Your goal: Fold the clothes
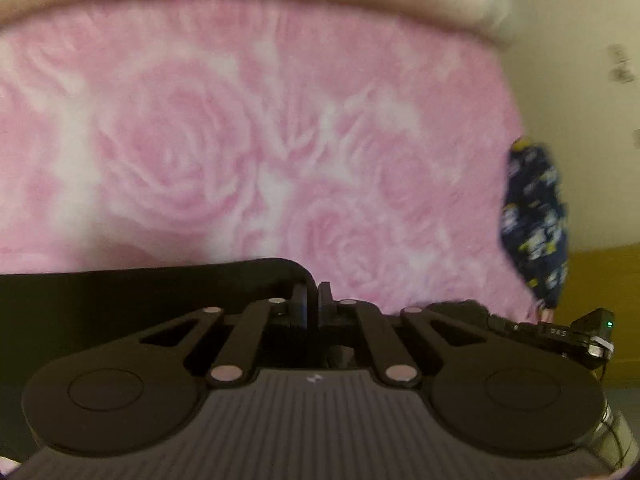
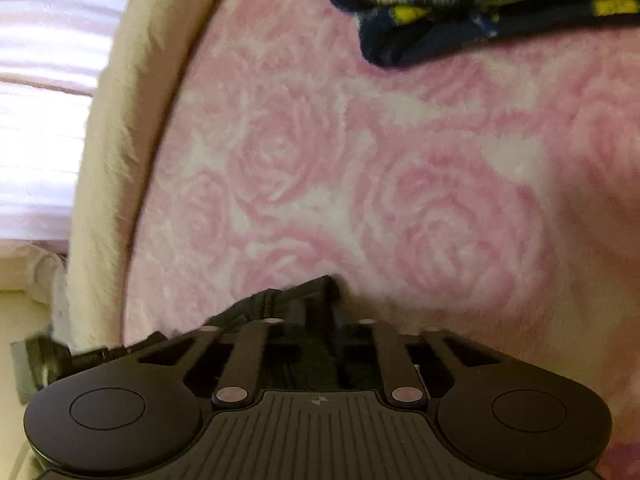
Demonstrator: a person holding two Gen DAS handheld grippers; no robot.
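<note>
Both grippers are down low over the pink rose blanket [image 1: 248, 128], and each one has black cloth in its bite. On the left gripper [image 1: 314, 300] the jaws stand nearly together, pinching the top edge of a black garment [image 1: 140, 292] that stretches off to the left as a straight, taut band. On the right gripper [image 2: 320, 312] the jaws are drawn in too, with a corner of that black cloth [image 2: 280, 300] bunched up between them; it looks like the same garment, though neither view shows the whole piece.

So the garment is held at two points, just above or on the blanket, and most of it is hidden beneath the gripper bodies. My read: a fold is in progress, with an edge being carried or laid. Whether that edge is going up or coming down, one blurred moment can't say.

A navy patterned piece [image 2: 440, 4] lies apart at the blanket's far side, near the cream cushion [image 2: 116, 160].

What comes next calls for both hands travelling level and together, keeping the edge taut so the cloth lands flat, corners matched, without dragging the fuzzy blanket.
</note>
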